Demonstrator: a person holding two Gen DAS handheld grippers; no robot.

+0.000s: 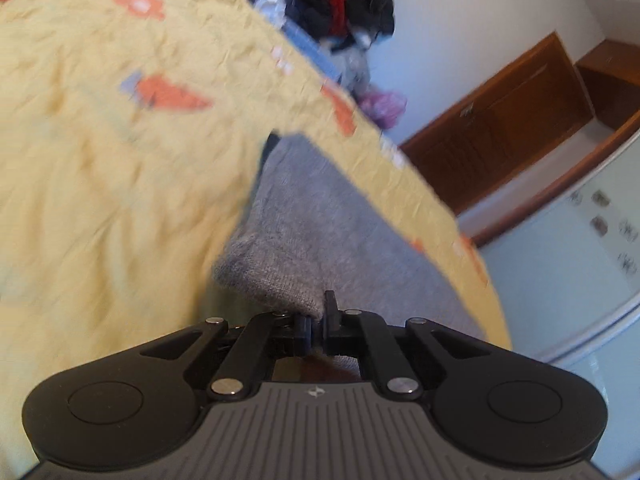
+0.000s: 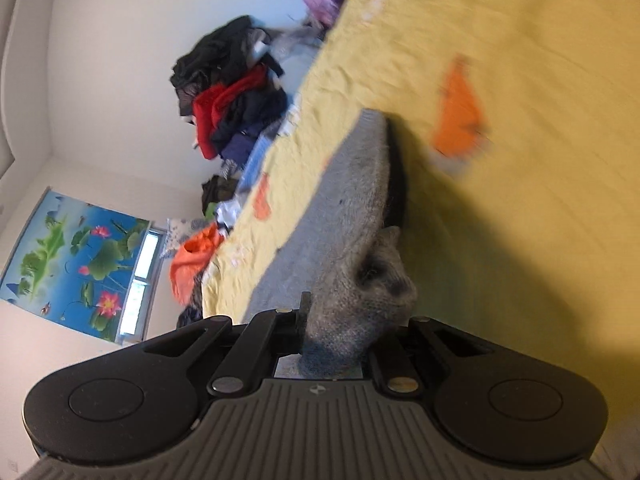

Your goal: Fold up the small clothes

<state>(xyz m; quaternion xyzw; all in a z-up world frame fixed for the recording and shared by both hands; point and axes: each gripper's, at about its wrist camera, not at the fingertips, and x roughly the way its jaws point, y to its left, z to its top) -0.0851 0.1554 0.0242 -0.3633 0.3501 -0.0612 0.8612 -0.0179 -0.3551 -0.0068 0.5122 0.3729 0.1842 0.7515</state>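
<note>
Left wrist view: left gripper point(image 1: 318, 322) at lower centre, jaws pressed together on a corner of the grey knitted woollen garment point(image 1: 320, 216). The garment runs from the jaws up toward frame centre, lying on the yellow crinkled bedspread with orange carrot prints point(image 1: 120, 168), which fills the left and upper left of the frame. Motion blur is strong over the bedspread. Heap of mixed dark, red and blue clothes point(image 1: 336, 4) at upper centre on the far part of the bed; a purple item sits just below it at the bed's edge. Brown wooden door point(image 1: 500, 120) at right, pale wall around it. Right wrist view: right gripper point(image 2: 336, 320) at lower centre, jaws closed on a bunched edge of the same grey knitted woollen garment point(image 2: 356, 184); the knit bulges over the jaws and hides the right finger. The garment stretches from the jaws up to frame centre, over the yellow bedspread point(image 2: 540, 60), which occupies the right and upper right. Clothes heap point(image 2: 232, 88) at upper centre-left, with an orange garment point(image 2: 192, 260) further down the bed's edge. Blue lotus-flower wall poster point(image 2: 76, 260) at lower left.
</note>
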